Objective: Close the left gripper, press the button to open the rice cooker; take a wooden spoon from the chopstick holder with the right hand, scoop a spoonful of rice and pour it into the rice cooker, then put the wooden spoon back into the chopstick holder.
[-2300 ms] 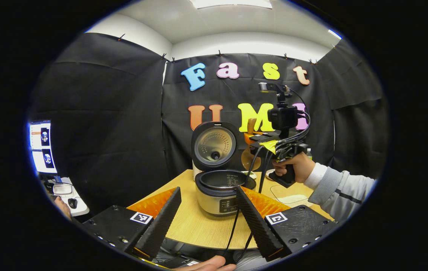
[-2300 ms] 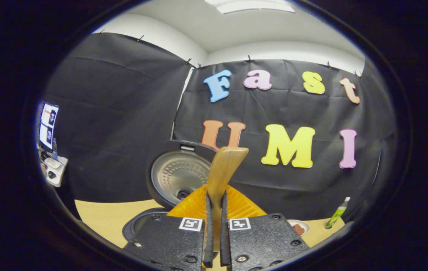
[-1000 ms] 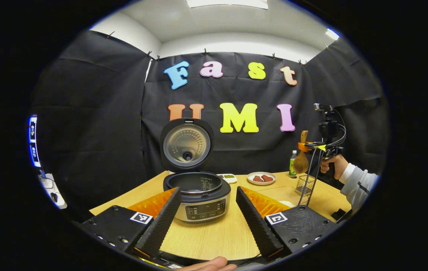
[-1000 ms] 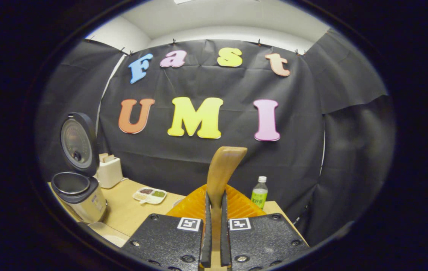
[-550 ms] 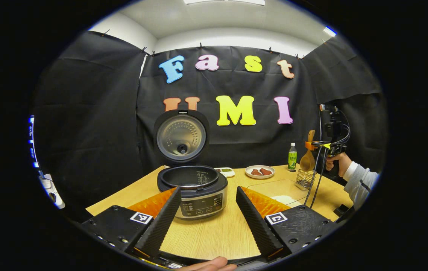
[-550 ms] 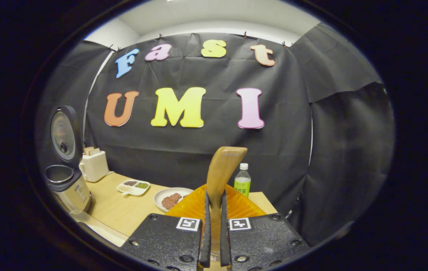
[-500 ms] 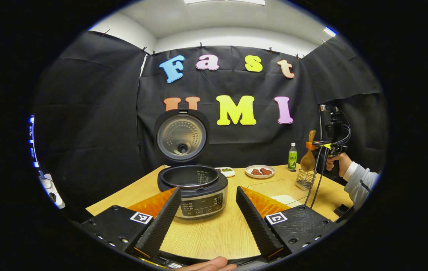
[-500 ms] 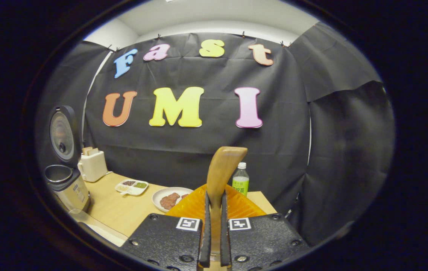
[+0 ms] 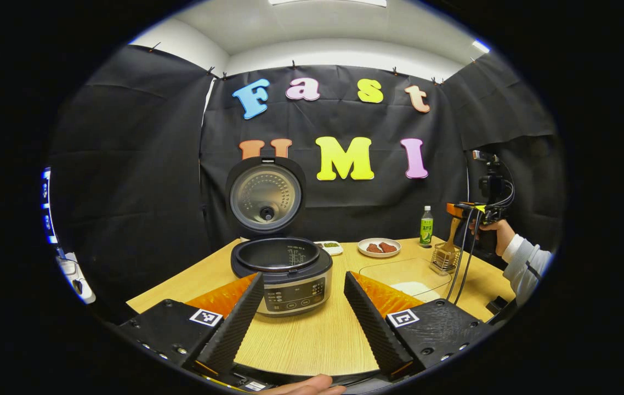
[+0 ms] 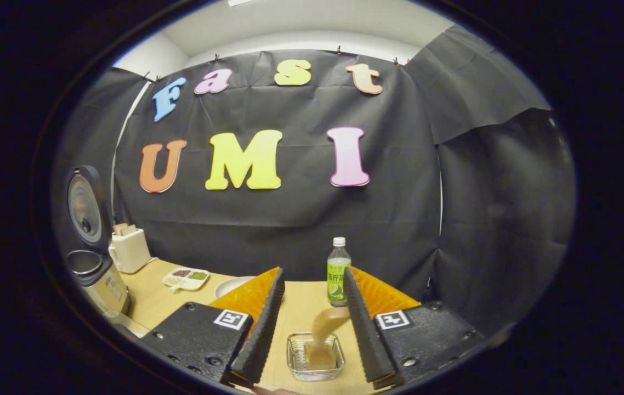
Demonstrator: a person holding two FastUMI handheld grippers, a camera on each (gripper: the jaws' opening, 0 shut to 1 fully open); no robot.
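**Spoon released back into the holder**

Standing open at the left, the rice cooker (image 9: 281, 263) has its lid up. The left gripper (image 9: 304, 318) hangs spread, holding nothing. Further right, the right gripper (image 10: 312, 323), clamped on the wooden spoon (image 10: 323, 334) half a second ago, now gapes; the spoon stands in the chopstick holder (image 10: 315, 357). Task looks finished.

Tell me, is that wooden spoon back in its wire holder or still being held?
Back in: the wooden spoon stands in the chopstick holder, and the right gripper is open around it.
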